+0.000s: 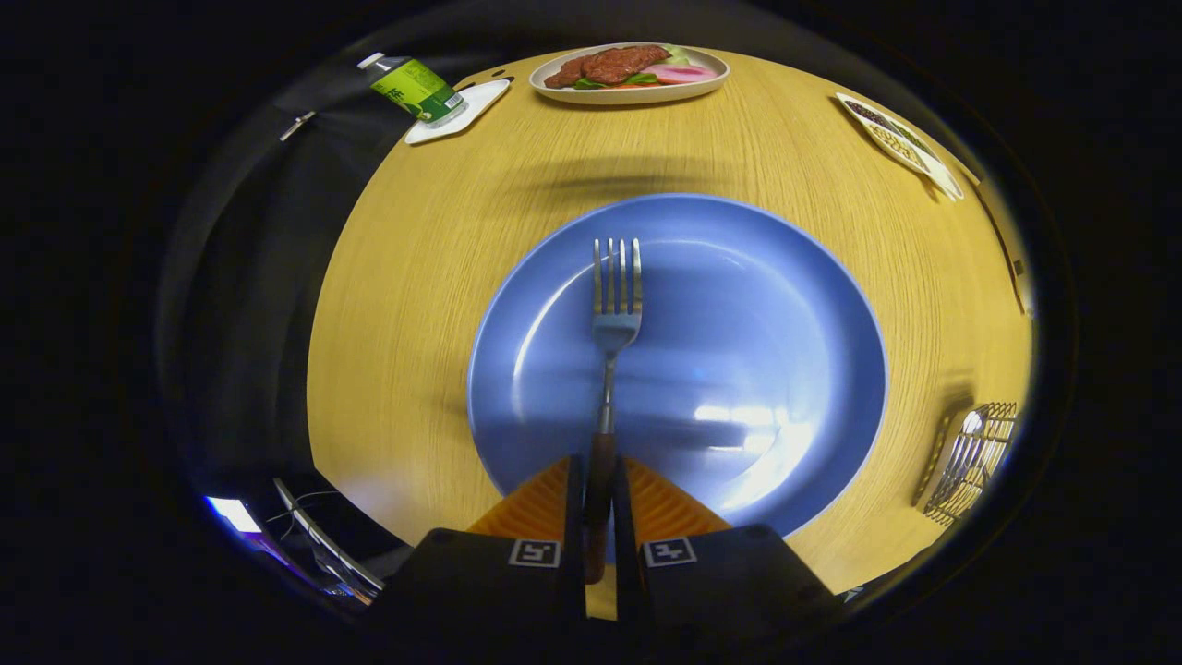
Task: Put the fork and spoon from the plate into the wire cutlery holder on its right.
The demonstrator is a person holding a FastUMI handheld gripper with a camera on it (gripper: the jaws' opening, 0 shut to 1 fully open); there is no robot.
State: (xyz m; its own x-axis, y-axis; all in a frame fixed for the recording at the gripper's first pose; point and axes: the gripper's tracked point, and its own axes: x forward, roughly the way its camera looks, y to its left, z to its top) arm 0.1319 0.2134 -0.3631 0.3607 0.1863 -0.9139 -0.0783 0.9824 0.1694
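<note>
**Fork gripped over plate**

The gripper (pixel 598 480) fingers pinch the fork (pixel 611 342) by its brown handle, tines pointing ahead over the blue plate (pixel 794 369). The wire holder (pixel 974 462) stands right of the plate on the table (pixel 416 277).

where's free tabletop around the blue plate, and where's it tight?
Tongs grip the fork handle over the blue plate. Bare wood: the band between it and the food plate, and left of it below the bottle. Tighter on the right, near the wire cutlery holder and patterned dish.
</note>
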